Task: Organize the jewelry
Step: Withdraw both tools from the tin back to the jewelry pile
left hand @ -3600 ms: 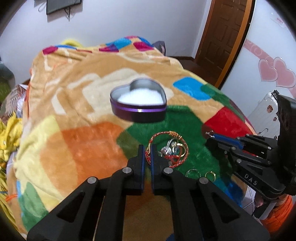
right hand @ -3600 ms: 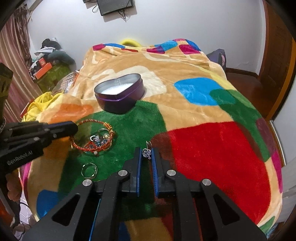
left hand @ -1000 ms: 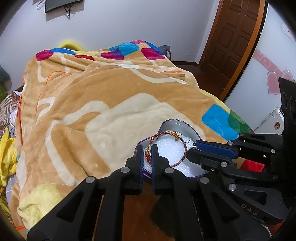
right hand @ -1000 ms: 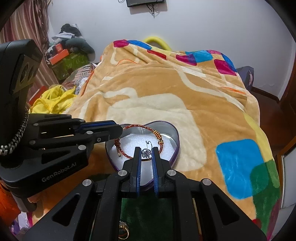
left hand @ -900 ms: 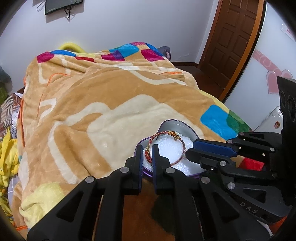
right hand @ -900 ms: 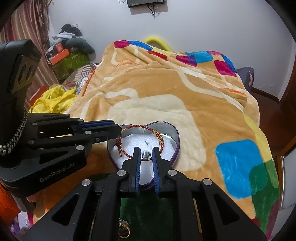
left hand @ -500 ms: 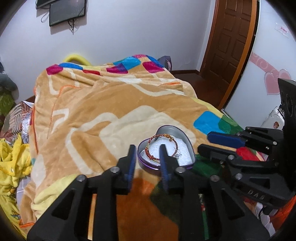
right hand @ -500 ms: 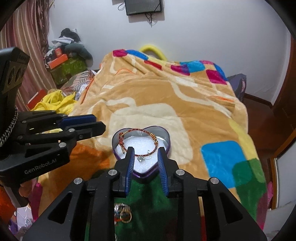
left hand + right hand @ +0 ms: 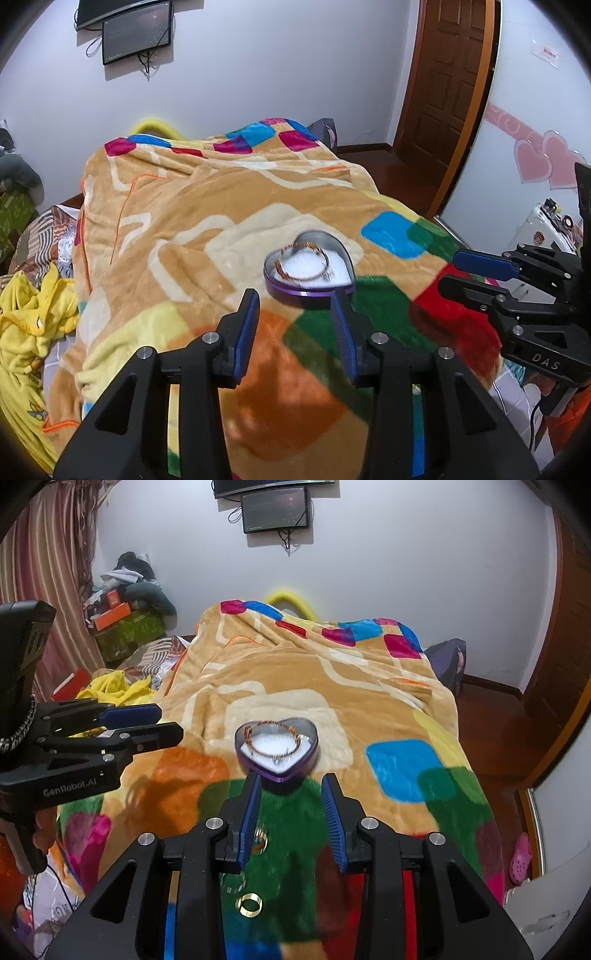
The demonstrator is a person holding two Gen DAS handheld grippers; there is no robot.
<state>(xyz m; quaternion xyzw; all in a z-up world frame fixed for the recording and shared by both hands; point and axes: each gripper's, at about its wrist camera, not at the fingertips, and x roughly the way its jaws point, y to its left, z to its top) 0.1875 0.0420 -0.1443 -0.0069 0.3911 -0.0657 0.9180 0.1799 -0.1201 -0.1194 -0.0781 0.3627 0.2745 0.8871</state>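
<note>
— With both grippers hanging over the blanket and holding nothing, which step would you say is in hand?

— A gap between pick-ups, I'd judge. The left gripper has its jaws wide apart, and so does the right gripper. The red bracelet lies in the heart-shaped tin on its white padding, with a small silver charm beside it on the near side.

— Where is the tin?

— On the bed, just beyond both sets of fingertips, where the tan part of the blanket meets the green patch.

— So what is left to put away?

— Rings, as far as the right wrist view shows. A gold ring lies on the green patch below the right gripper, a pale ring just above it, and another gold ring sits partly hidden behind the left finger. The left wrist view shows none of them.

— What does the next move call for?

— Probably lowering the right gripper onto one ring. They lie flat in soft pile, so the fingertips need to straddle a rim and close on it without pushing it into the fabric, then lift it to the tin.
</note>
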